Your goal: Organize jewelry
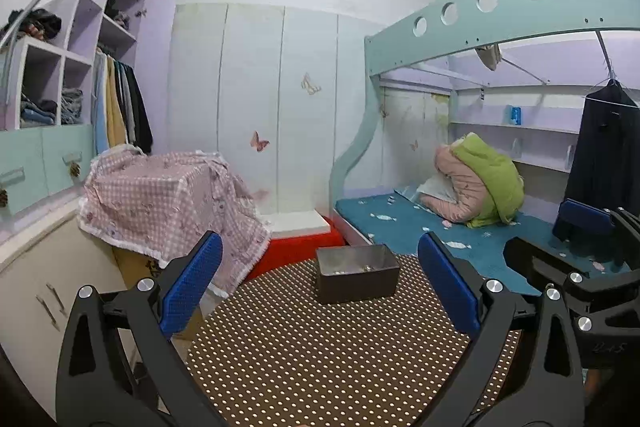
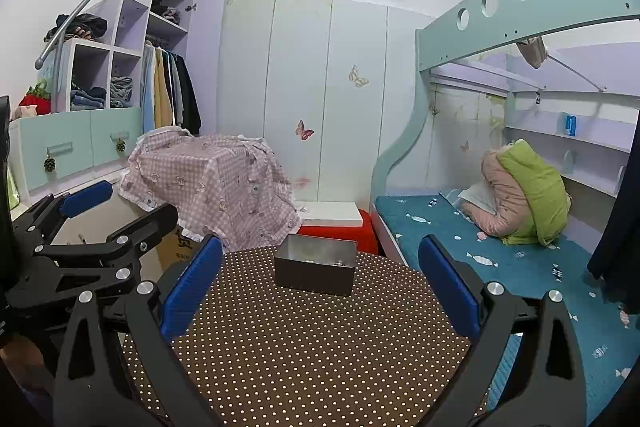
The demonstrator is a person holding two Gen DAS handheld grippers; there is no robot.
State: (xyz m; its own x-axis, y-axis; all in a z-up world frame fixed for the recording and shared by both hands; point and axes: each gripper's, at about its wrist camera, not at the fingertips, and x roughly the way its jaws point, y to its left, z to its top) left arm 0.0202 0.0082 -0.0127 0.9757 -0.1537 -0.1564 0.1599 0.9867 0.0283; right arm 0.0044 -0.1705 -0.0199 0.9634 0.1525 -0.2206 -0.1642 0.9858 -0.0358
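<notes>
Resting at the far side of the dotted table (image 2: 304, 339), a dark box (image 2: 316, 269) is seen with small jewelry pieces (image 1: 354, 270) inside; both the left gripper (image 1: 320, 291) and right gripper (image 2: 320, 291) are held wide open, empty, suggesting sorting is nearly finished.

The table (image 2: 304, 343) is bare from its near edge up to the box (image 2: 316, 269) at the far edge. Both grippers hang wide apart over that open stretch.
</notes>
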